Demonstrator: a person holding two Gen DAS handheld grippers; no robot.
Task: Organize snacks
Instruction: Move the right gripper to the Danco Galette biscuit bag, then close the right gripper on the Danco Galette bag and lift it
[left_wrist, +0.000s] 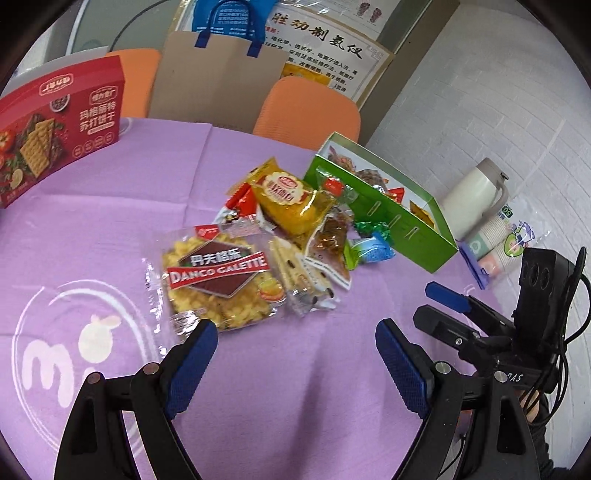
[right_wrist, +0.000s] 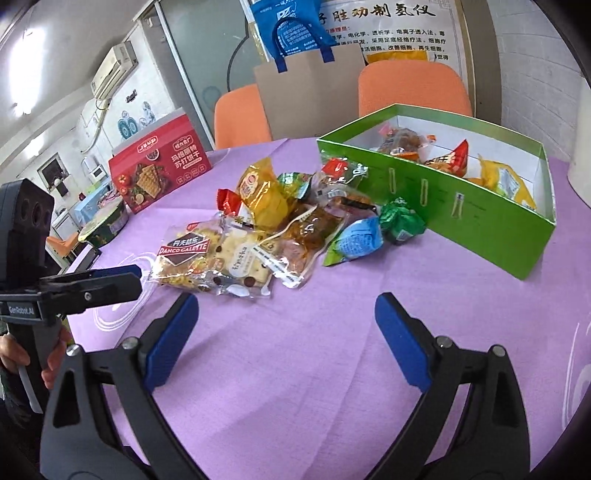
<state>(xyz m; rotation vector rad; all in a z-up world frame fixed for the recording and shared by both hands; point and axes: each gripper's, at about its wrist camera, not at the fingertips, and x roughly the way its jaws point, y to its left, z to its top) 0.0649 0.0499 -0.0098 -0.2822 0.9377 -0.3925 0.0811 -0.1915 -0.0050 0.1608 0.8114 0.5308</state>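
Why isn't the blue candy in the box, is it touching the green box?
Apart. The right wrist view shows purple cloth between the blue candy and the green box; a green-wrapped candy sits between them.

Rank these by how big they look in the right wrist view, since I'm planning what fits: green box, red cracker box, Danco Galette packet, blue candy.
1. green box
2. red cracker box and Danco Galette packet: look alike, and the packet lies nearer, so unranked
3. blue candy
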